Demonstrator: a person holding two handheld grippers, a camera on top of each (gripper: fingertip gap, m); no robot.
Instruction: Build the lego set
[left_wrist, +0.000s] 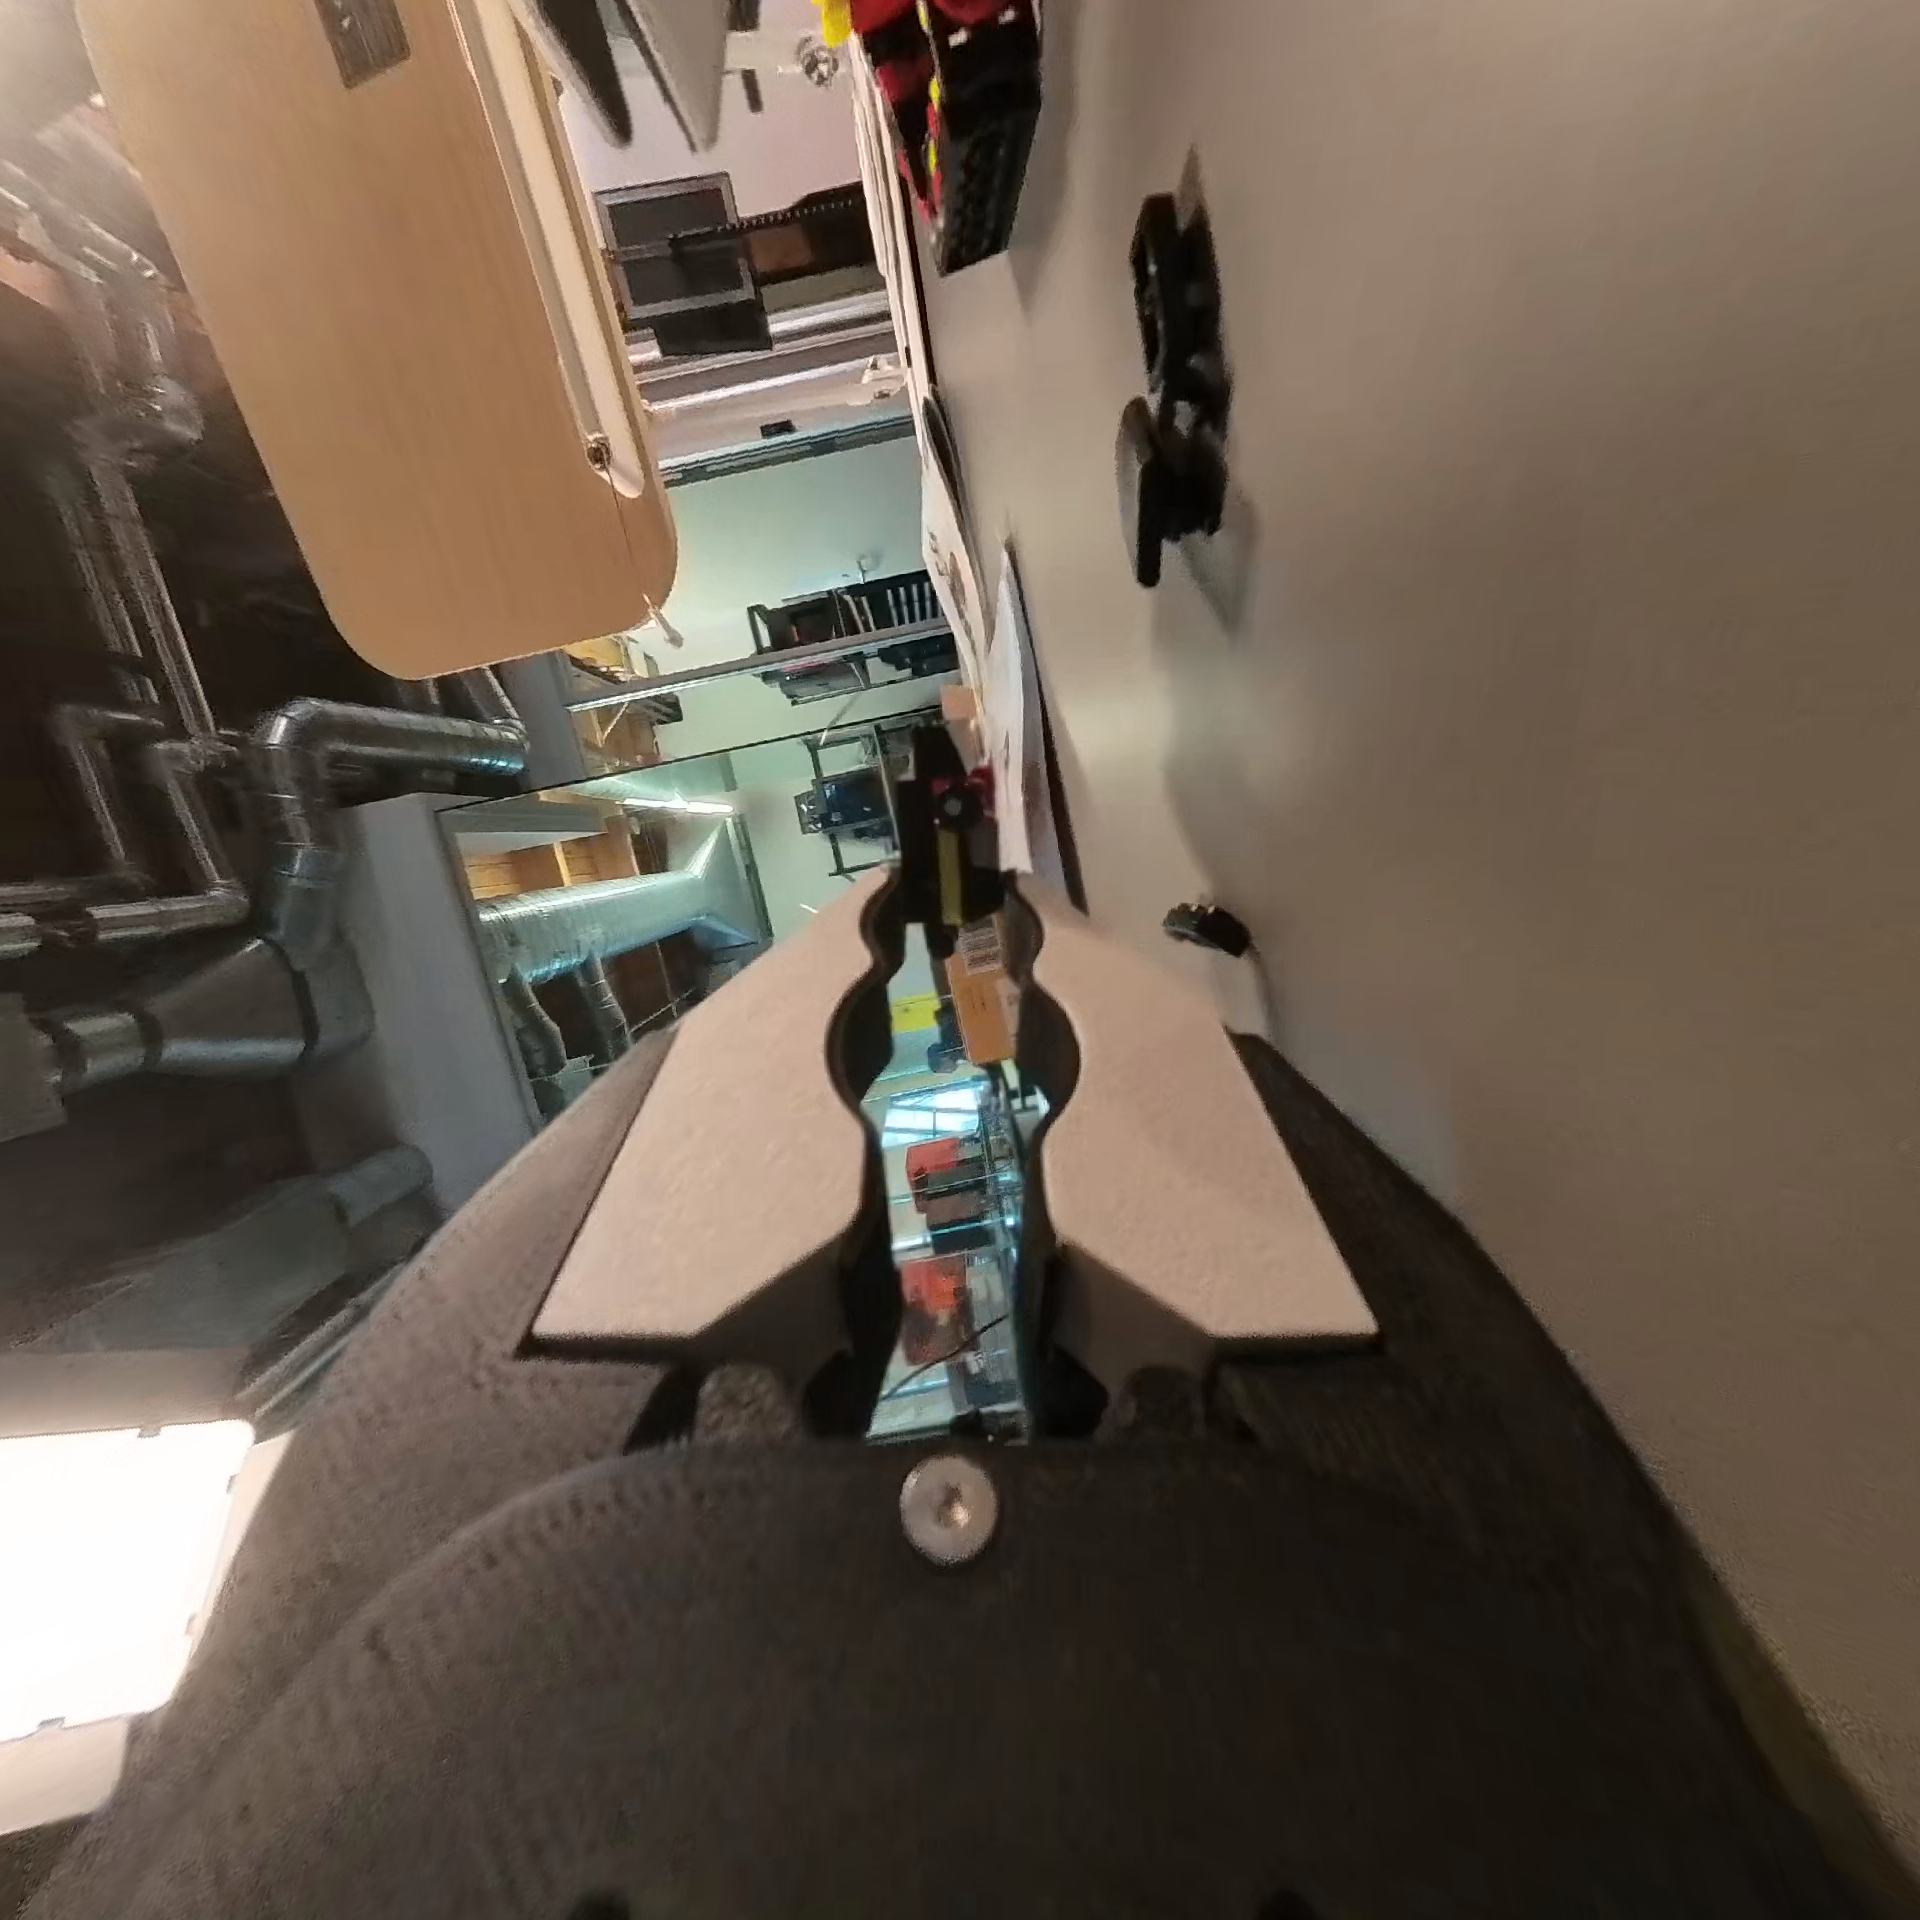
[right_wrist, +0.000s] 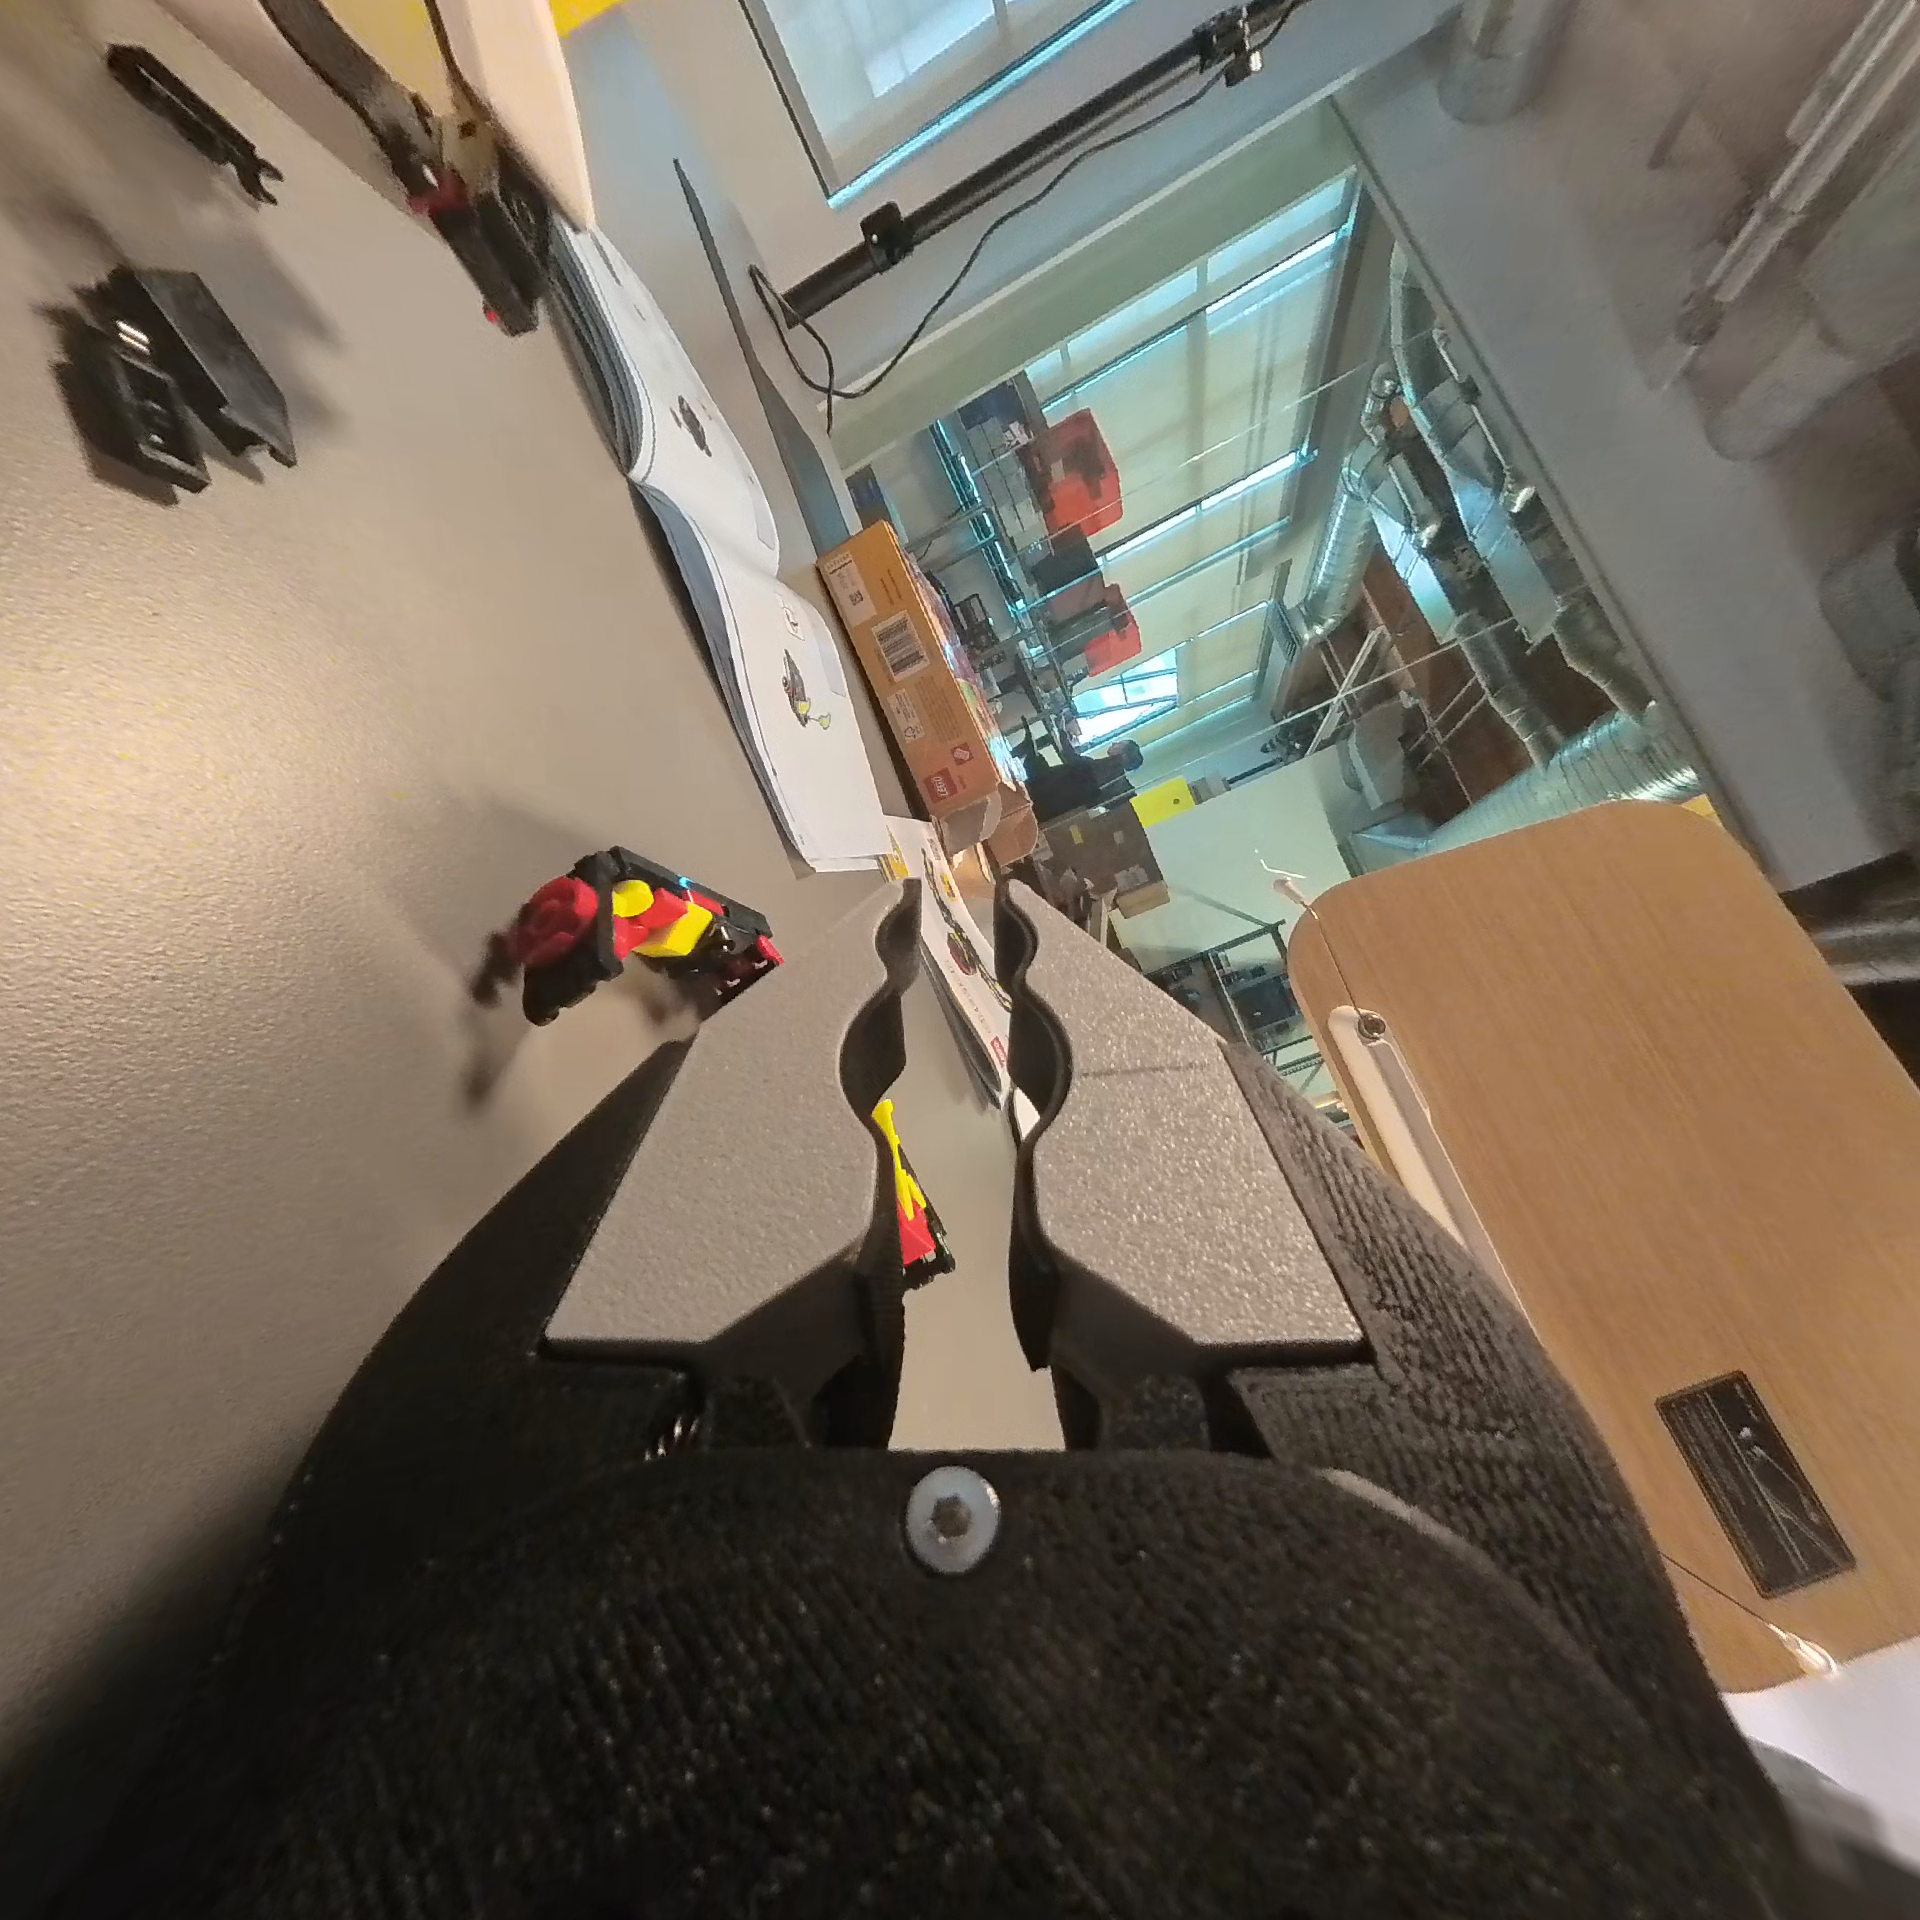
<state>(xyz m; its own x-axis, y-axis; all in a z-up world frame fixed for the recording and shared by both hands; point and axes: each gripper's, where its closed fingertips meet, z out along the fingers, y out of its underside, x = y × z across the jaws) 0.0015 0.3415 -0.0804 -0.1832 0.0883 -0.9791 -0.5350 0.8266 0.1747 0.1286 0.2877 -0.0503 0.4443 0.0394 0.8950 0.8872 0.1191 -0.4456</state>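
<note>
My left gripper (left_wrist: 940, 906) is shut on a small black, yellow and red lego piece (left_wrist: 943, 847) and holds it off the grey table (left_wrist: 1558, 727). It also shows far off in the right wrist view (right_wrist: 447, 177). My right gripper (right_wrist: 956, 904) hangs low over the table with its jaws a little apart and nothing at the tips. A yellow and red lego part (right_wrist: 909, 1195) shows through the gap, close to one finger; I cannot tell if it touches. A red, yellow and black sub-assembly (right_wrist: 634, 935) lies on the table beside the right gripper.
Black lego parts (right_wrist: 166, 384) (left_wrist: 1179, 395) lie loose on the table. A larger red and black build (left_wrist: 977, 104) sits at its far end. An open instruction booklet (right_wrist: 727, 499) and a cardboard box (right_wrist: 904, 644) lie along the edge. A wooden panel (right_wrist: 1610, 1143) stands close by. My right fingertips sit around 15 centimetres from my left ones.
</note>
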